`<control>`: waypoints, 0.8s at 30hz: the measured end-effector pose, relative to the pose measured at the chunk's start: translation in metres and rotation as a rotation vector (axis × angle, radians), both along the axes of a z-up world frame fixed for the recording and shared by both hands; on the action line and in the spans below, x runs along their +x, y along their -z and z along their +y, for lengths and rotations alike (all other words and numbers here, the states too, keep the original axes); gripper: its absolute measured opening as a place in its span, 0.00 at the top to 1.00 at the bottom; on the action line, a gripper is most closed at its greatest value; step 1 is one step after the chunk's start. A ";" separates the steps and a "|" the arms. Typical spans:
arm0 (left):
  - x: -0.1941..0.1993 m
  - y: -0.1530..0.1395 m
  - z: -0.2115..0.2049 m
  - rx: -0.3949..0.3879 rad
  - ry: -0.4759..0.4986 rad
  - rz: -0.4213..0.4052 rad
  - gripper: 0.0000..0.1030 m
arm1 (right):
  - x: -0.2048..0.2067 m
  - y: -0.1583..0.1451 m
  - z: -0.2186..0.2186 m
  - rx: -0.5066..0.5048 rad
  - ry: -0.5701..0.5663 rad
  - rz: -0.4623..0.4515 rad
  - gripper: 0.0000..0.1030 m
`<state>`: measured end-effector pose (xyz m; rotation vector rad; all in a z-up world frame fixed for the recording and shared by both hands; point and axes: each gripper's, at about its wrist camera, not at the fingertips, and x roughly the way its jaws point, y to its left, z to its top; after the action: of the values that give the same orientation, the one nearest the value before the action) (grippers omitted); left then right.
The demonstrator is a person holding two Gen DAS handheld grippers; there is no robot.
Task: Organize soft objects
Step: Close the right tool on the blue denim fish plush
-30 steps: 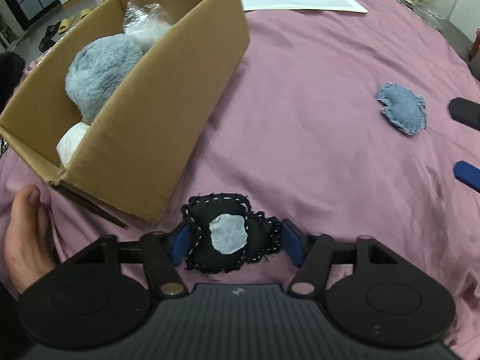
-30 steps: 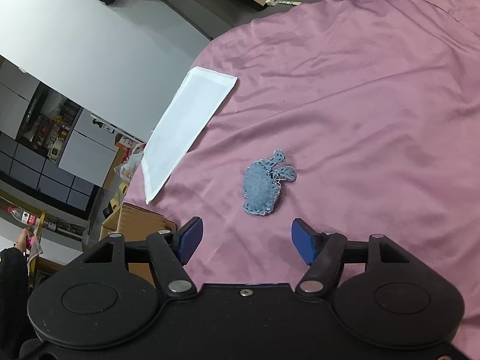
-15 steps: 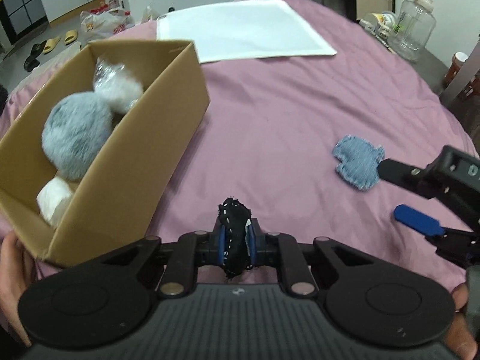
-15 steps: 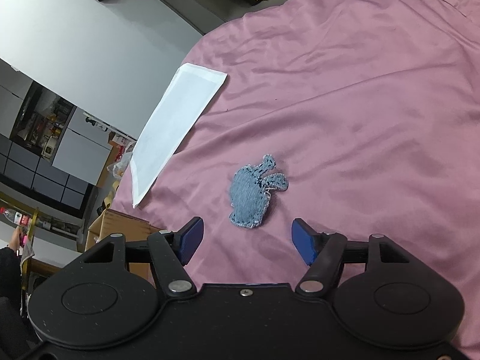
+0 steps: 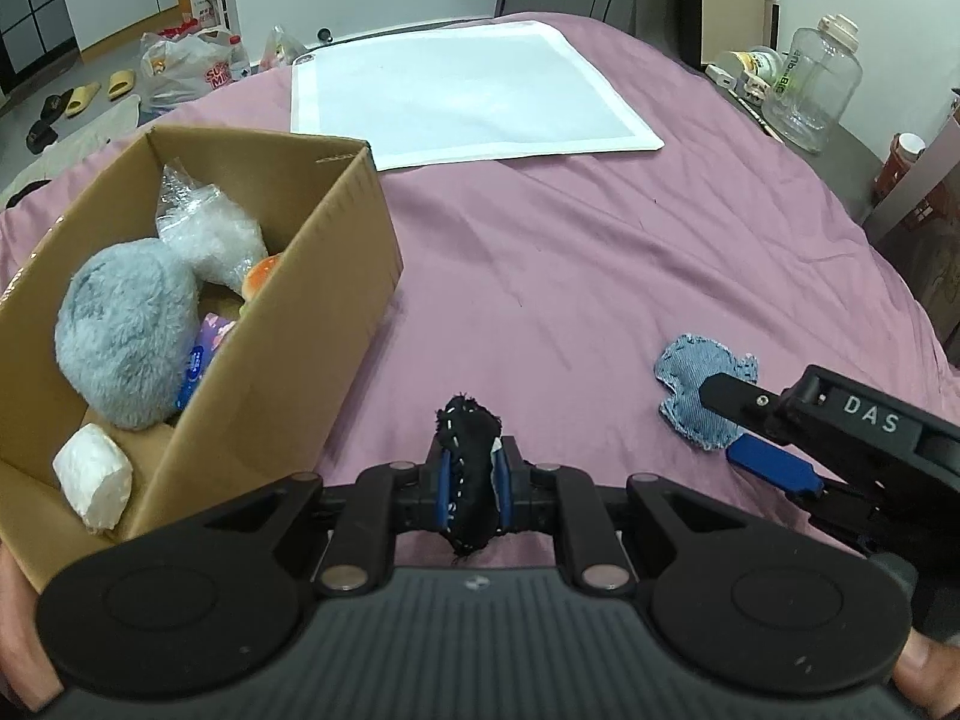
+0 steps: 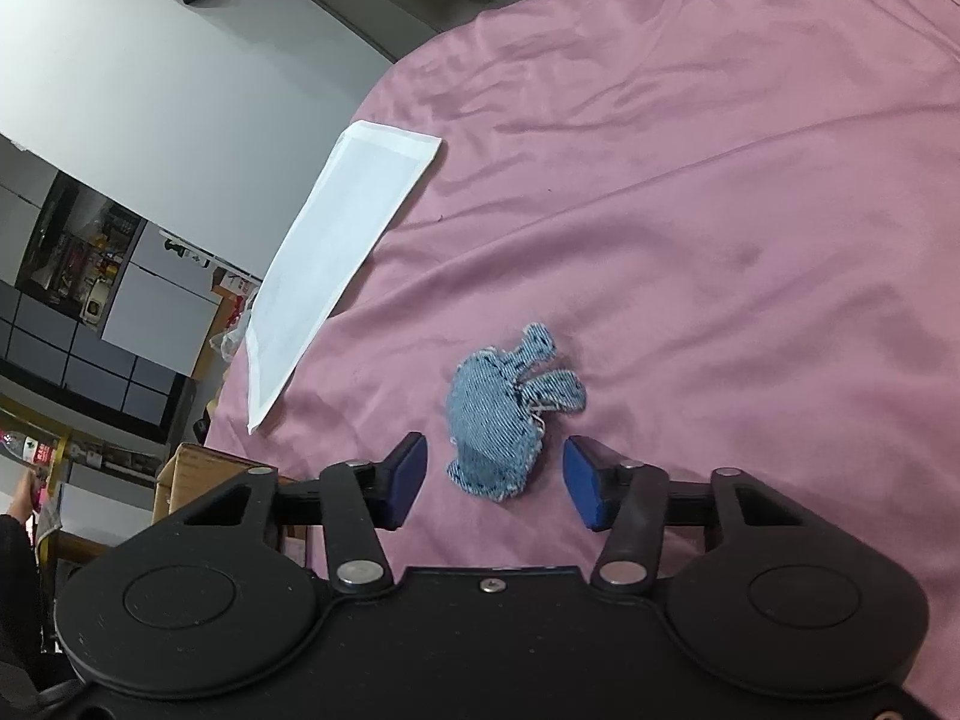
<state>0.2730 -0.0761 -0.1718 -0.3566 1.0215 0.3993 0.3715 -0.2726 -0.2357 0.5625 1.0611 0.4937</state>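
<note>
1. Patch, black, white-stitched (image 5: 468, 474): lower centre of the left wrist view. One second ago it lay flat on the cloth between parted fingers; now it is folded and pinched between the blue pads of the left gripper (image 5: 471, 483), lifted clear of the cloth.
2. Box, cardboard (image 5: 336, 312): left of the left wrist view, just beside the held patch. Contents: grey plush ball (image 5: 126, 342), white foam lump (image 5: 93, 474), crinkled plastic bag (image 5: 207, 228), other small items partly hidden.
3. Patch, blue denim (image 6: 501, 414): centre of the right wrist view, flat on the purple cloth (image 6: 720, 210). It has drawn from mid-frame down between the pads of the right gripper (image 6: 495, 477), whose fingers stand parted either side, not touching it.
4. Sheet, white (image 5: 462, 96): upper centre of the left wrist view, not part of the sorting.
5. Assessment: black patch secured, likely bound for the box; denim patch lined up for closing next. Thin fabric may slip or bunch the cloth.
</note>
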 end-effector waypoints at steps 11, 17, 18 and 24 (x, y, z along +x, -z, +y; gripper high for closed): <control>-0.008 -0.015 0.010 0.012 0.095 -0.038 0.86 | -0.017 -0.007 0.002 -0.093 0.001 -0.024 0.84; -0.015 -0.022 0.009 0.003 0.149 -0.049 0.86 | -0.044 -0.019 -0.011 -0.135 0.067 -0.025 0.85; -0.018 -0.023 0.009 -0.003 0.155 -0.050 0.86 | -0.047 -0.021 -0.012 -0.141 0.075 -0.028 0.85; -0.029 -0.040 0.008 -0.027 0.197 -0.088 0.86 | -0.066 -0.038 -0.020 -0.140 0.108 -0.052 0.85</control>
<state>0.2435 -0.0678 -0.1316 -0.2919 0.9666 0.1909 0.3058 -0.2927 -0.1976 0.4776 1.0017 0.3352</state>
